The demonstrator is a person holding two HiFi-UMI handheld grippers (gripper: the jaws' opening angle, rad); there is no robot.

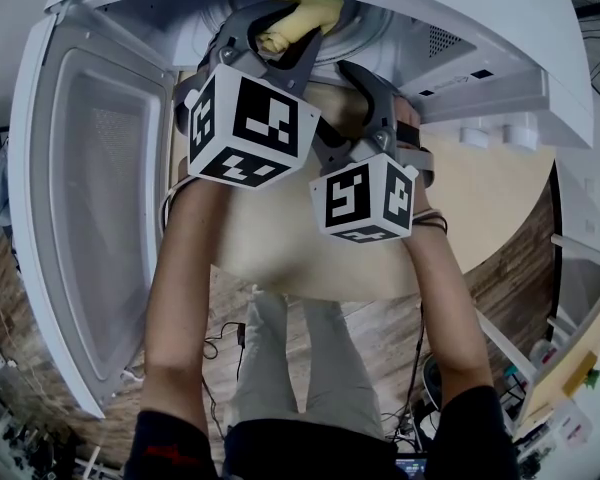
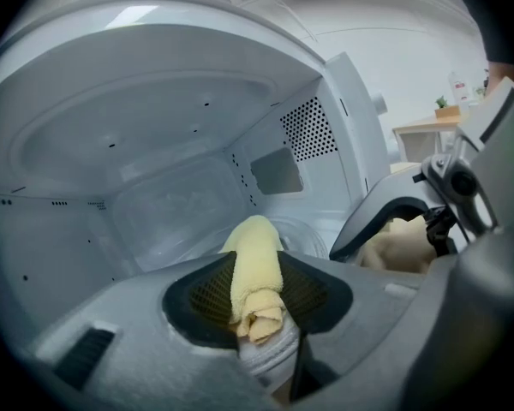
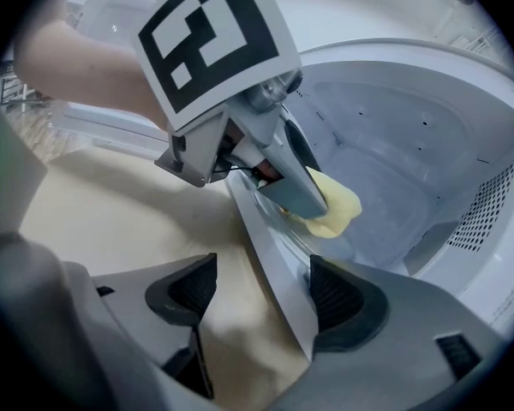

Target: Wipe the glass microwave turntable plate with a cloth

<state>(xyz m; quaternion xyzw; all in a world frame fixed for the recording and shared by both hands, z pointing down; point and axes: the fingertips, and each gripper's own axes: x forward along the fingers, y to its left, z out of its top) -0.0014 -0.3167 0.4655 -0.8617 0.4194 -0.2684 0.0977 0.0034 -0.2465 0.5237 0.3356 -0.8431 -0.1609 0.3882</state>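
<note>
Where the clear round glass turntable plate [image 2: 317,229] sits on the floor of the open white microwave oven [image 2: 154,144], a rolled yellow cloth [image 2: 255,255], pinched in the left gripper's [image 2: 257,294] jaws, overlaps its near rim. The oven cavity behind and above is free. The right gripper [image 3: 261,289] hangs at the oven's front sill with its jaws wide apart, gripping nothing.

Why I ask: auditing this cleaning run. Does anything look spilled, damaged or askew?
Nothing stands out. The microwave cavity looks clean and intact; the yellow cloth sits rolled in the left gripper's shut jaws; the right gripper is open.
</note>
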